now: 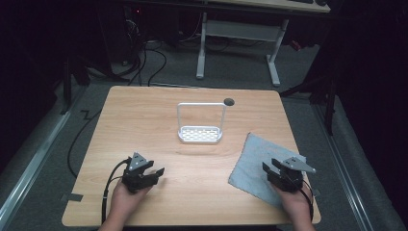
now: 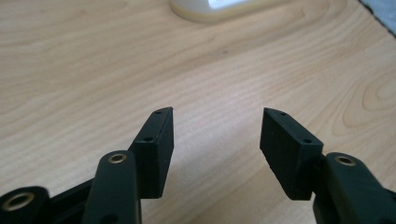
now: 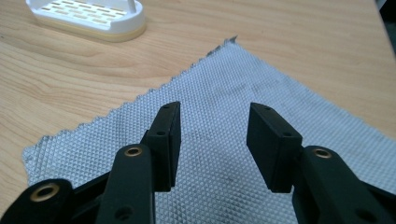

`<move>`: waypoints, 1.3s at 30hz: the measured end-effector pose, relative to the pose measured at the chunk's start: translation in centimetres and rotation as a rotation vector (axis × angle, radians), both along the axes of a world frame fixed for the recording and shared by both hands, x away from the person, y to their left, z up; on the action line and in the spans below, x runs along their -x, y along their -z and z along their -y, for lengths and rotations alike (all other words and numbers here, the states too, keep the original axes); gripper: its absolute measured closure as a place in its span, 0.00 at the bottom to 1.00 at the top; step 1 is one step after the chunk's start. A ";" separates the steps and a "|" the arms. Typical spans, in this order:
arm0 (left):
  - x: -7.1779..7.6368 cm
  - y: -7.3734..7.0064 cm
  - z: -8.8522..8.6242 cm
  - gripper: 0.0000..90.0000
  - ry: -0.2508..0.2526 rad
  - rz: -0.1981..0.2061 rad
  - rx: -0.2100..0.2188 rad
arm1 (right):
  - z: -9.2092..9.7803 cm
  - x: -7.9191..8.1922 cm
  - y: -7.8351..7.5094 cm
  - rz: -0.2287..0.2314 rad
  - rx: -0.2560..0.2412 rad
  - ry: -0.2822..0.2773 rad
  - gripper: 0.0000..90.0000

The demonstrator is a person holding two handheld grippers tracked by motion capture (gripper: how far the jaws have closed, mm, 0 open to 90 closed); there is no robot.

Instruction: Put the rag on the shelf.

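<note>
High view, right tool gaping over grey cloth, left tool gaping above bare table

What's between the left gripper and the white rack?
Bare wood tabletop. In the high view nothing lies between the left gripper and the white rack; the left gripper view shows bare wood too.

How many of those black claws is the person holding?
2. The left claw is over bare wood at the table's near left; the right claw is over the grey cloth at the near right. Both are open.
</note>
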State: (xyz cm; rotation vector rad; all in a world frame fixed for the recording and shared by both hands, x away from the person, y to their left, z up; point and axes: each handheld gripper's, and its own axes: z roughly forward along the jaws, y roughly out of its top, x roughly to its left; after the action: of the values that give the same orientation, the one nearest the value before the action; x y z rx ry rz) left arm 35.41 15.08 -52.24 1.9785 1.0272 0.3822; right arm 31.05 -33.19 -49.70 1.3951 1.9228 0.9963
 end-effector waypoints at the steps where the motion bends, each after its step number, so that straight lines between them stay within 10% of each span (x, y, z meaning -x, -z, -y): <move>1: -0.2 -0.1 -0.1 0.50 -0.001 0.012 0.002 | 0.0 -0.1 0.1 -0.005 0.007 -0.004 0.61; 10: -0.2 0.0 -0.1 0.53 0.003 0.010 -0.010 | -0.2 -0.2 0.6 -0.021 0.018 -0.032 0.66; 16: -0.2 -0.3 -0.5 0.70 0.013 -0.021 0.000 | -0.2 -0.2 1.0 -0.062 0.066 -0.083 1.00; 27: -0.2 -0.5 -1.1 0.81 0.008 -0.018 0.022 | -0.3 -0.7 2.5 -0.188 0.096 -0.121 1.00; 39: 0.0 -0.9 -1.0 0.79 0.010 -0.017 0.068 | -4.5 -0.3 2.5 -0.179 0.119 -0.262 1.00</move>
State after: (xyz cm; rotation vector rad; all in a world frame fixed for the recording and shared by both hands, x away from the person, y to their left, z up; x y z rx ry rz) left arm 35.39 16.05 -51.39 1.9286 1.0276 0.3218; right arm 31.33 -28.70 -52.20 1.2219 2.3030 0.8804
